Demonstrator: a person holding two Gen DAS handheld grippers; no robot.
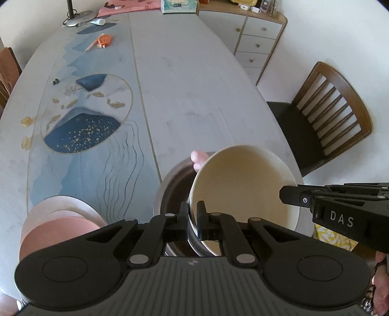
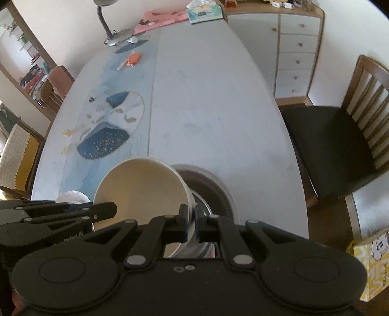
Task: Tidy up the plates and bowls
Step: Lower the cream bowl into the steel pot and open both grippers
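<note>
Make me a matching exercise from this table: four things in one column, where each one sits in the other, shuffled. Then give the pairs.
Things:
1. cream bowl
2. steel bowl
3. pink plate
4. tissue box

Places:
A. on the table, just beneath the tilted bowl
B. at the table's far end
C. rim pinched by the left tool and the right tool
D. at the table's near edge, apart from both bowls

Pairs: 1-C, 2-A, 3-D, 4-B

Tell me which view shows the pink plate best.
The left wrist view: the pink plate lies large at lower left, its rim and face clear. The right wrist view shows only a pale sliver behind the left gripper.
</note>
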